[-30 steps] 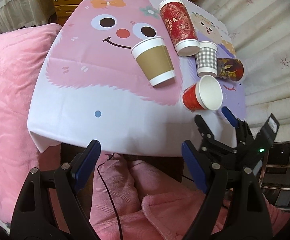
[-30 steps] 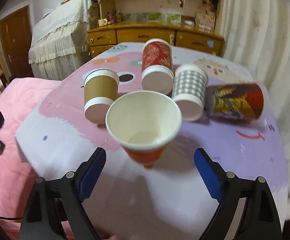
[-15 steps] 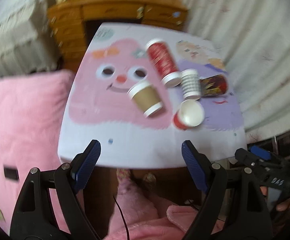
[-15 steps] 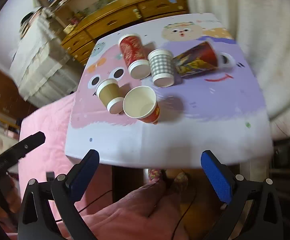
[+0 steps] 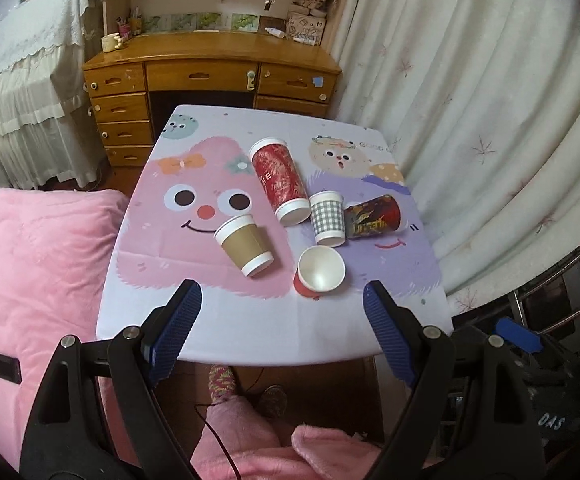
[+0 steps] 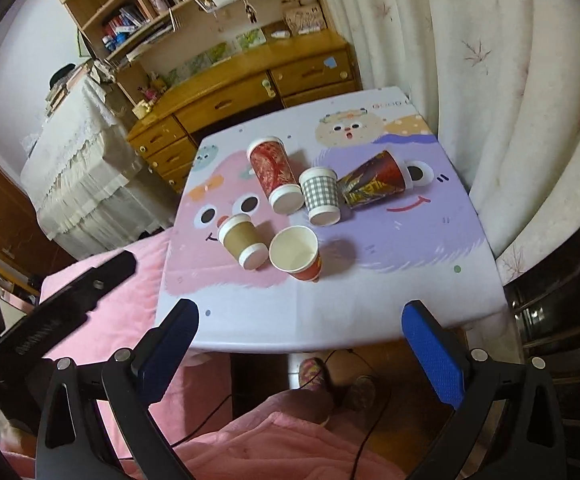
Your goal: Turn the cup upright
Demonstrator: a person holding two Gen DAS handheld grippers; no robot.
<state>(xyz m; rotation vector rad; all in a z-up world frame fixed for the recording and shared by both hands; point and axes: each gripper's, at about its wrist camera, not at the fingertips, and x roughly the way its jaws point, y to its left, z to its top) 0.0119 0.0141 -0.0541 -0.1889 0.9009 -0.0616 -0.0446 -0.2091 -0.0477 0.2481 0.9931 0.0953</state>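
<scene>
A small red cup (image 5: 318, 273) (image 6: 296, 253) stands upright, mouth up, near the front of the cartoon-print table (image 5: 217, 332) (image 6: 330, 320). A brown cup (image 5: 245, 245) (image 6: 241, 242), a tall red cup (image 5: 278, 178) (image 6: 273, 172) and a checked cup (image 5: 327, 216) (image 6: 320, 195) stand mouth down. A dark patterned cup (image 5: 374, 216) (image 6: 374, 178) lies on its side. My left gripper (image 5: 277, 332) and right gripper (image 6: 302, 344) are both open and empty, held back off the table's front edge.
A wooden desk with drawers (image 5: 209, 76) stands behind the table. White curtains (image 5: 470, 100) hang at the right. A pink blanket (image 5: 29, 264) lies at the left. A metal rack (image 6: 562, 292) is at the right. Pink-clad legs (image 5: 249, 440) are below.
Both grippers have pulled up and back from the table. The right gripper, close around the small red cup before, is now well away from it. The cup stays upright.
</scene>
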